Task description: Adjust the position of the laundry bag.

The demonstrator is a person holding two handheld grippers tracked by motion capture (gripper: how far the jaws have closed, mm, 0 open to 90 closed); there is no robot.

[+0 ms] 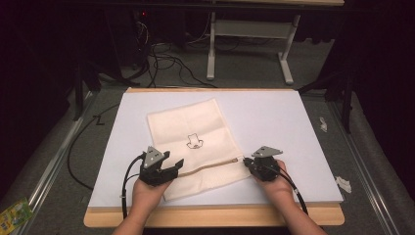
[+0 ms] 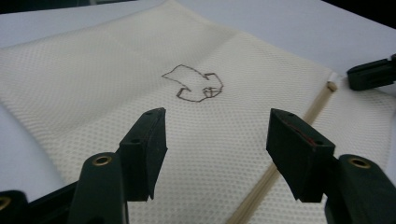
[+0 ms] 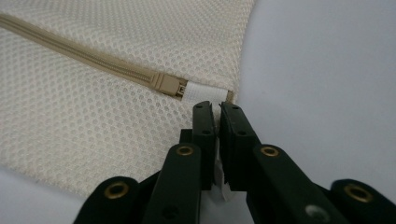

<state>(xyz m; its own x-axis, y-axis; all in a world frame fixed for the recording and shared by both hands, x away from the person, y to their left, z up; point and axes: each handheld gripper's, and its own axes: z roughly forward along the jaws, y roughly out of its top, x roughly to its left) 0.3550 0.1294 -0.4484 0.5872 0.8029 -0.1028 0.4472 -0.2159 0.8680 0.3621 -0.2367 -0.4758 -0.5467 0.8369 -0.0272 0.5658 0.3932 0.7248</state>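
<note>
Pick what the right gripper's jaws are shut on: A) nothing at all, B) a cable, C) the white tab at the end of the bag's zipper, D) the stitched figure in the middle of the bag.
C: in the right gripper view the right gripper is pinched on the white tab where the zipper of the mesh bag ends.

White-topped table (image 1: 293, 127) carries 1 cream mesh bag (image 1: 195, 127), lying flat.

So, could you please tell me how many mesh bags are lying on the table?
1: a cream mesh bag lies flat on the white table, between the two grippers; nothing appears hidden beneath it.
</note>
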